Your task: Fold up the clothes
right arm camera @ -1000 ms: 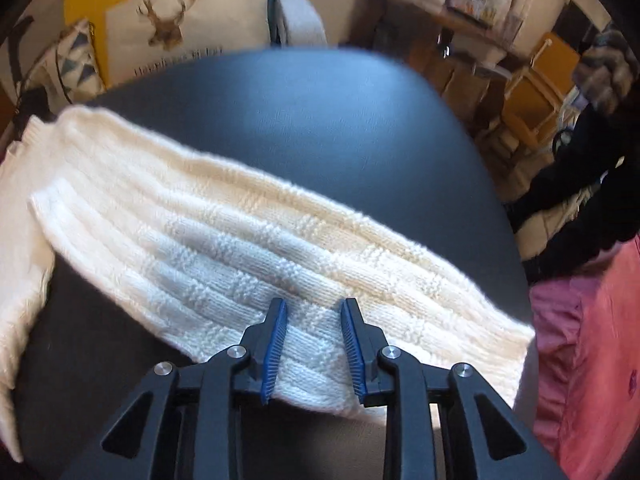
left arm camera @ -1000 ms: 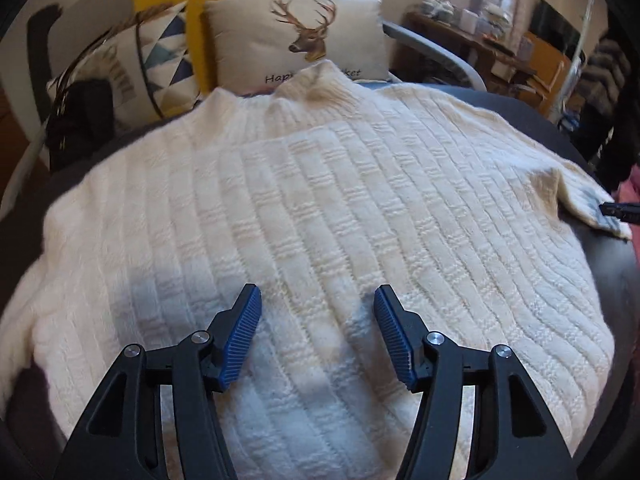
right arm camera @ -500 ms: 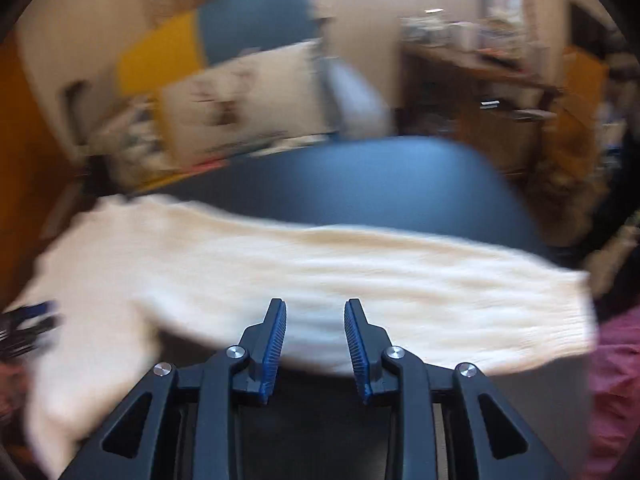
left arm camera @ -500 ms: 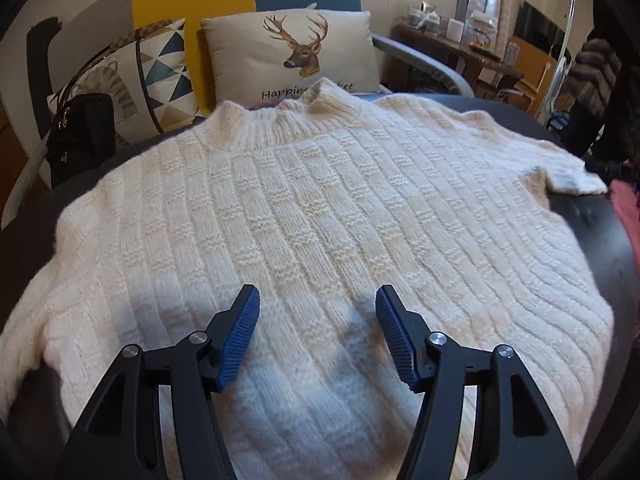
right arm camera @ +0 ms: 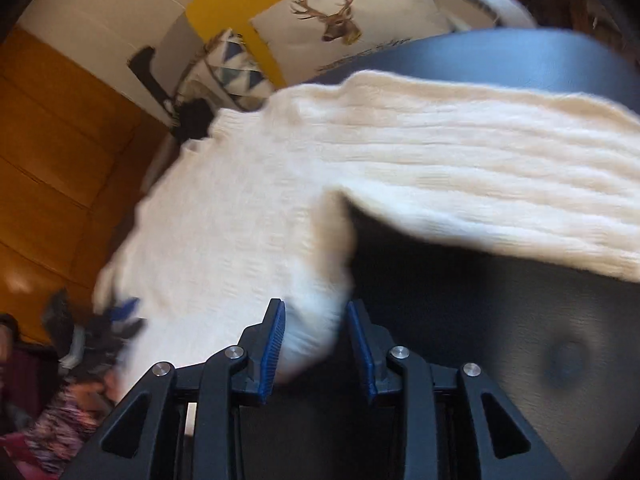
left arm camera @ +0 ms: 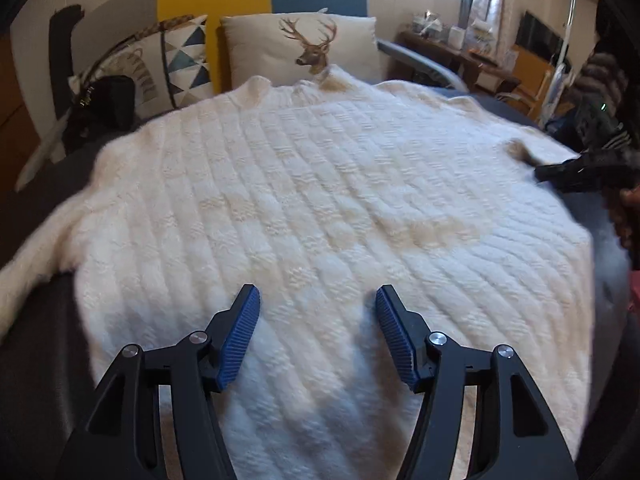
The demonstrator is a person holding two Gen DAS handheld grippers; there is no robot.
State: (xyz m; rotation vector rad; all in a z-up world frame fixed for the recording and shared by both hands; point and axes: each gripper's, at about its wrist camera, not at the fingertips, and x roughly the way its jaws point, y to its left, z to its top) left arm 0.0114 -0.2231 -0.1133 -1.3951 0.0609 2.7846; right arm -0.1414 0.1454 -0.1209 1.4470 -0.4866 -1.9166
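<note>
Cream cable-knit wool covers nearly the whole dark tabletop (left arm camera: 44,352): the sweater (left arm camera: 320,208) lies flat ahead of the left gripper (left arm camera: 318,334), its collar pointing away toward the deer cushion (left arm camera: 308,46) and the triangle-patterned cushion (left arm camera: 180,64), so its long axis runs straight out from those tongs. A black bag (left arm camera: 102,110) sits off to their far left. The left jaws stand wide apart above the knit with nothing pinched between them. The right gripper (right arm camera: 316,340) has just been opening its jaws; they sit partly apart, with the sweater's blurred lower corner between the blue pads, though the blur hides whether they press on it. One sleeve (right arm camera: 500,184) stretches across to that gripper's right, cut off at the frame edge. Motion blur smears both views
</note>
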